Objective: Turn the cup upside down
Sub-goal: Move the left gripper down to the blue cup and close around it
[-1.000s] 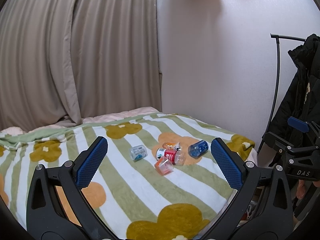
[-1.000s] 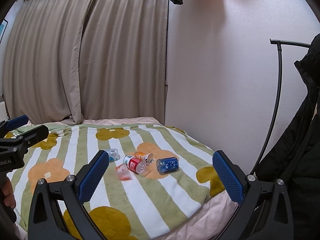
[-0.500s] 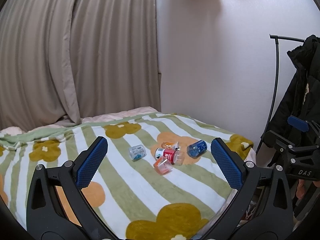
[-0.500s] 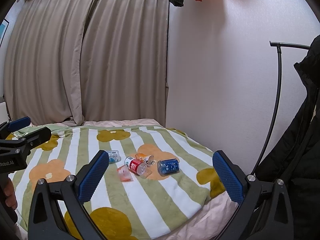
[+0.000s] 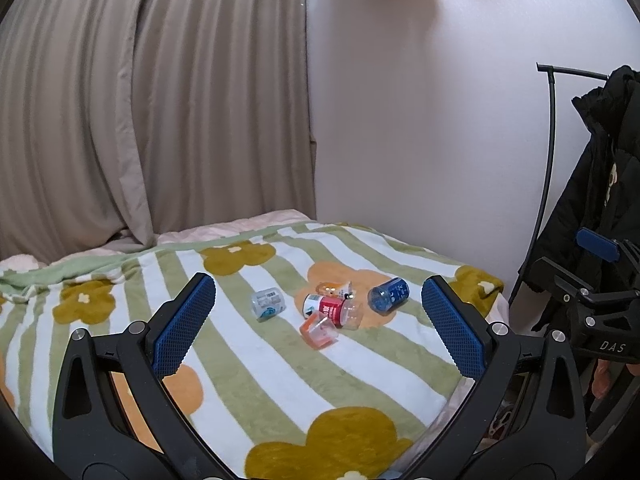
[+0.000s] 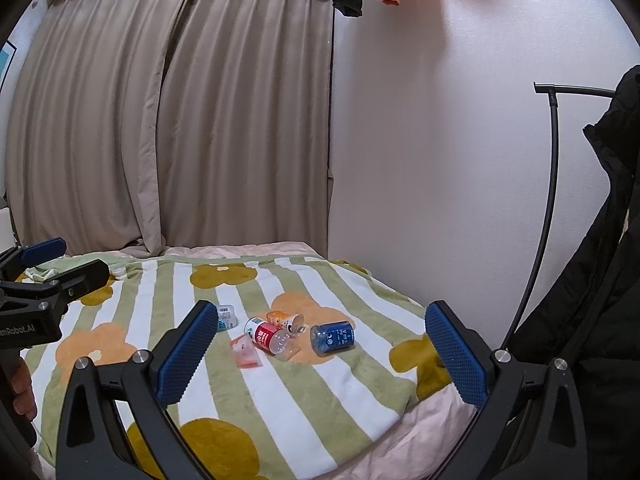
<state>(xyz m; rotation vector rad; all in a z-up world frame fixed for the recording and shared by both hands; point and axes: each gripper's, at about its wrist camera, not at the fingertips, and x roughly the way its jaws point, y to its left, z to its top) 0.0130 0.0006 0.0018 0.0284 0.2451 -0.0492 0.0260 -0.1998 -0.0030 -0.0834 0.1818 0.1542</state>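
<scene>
Several small cups lie on their sides in a cluster on the flowered blanket (image 5: 248, 364): a blue one (image 5: 387, 295) (image 6: 333, 337), a red one (image 5: 331, 310) (image 6: 269, 336), an orange-tinted clear one (image 5: 318, 330) (image 6: 246, 353), an orange printed one (image 5: 333, 289) (image 6: 285, 319) and a pale one (image 5: 267, 304) (image 6: 226, 317). My left gripper (image 5: 320, 326) is open and empty, held back above the bed's near part. My right gripper (image 6: 320, 348) is open and empty, also short of the cups.
Beige curtains (image 5: 140, 120) hang behind the bed and a white wall (image 5: 420, 140) runs along its right side. A black coat (image 6: 592, 280) hangs on a rack (image 5: 548, 140) at the right. The bed's edge (image 6: 420, 420) drops off at the right front.
Both grippers have drifted slightly, so the cups sit a little lower and closer to the centre in both views. The jaws stay open. The cups have not moved.
</scene>
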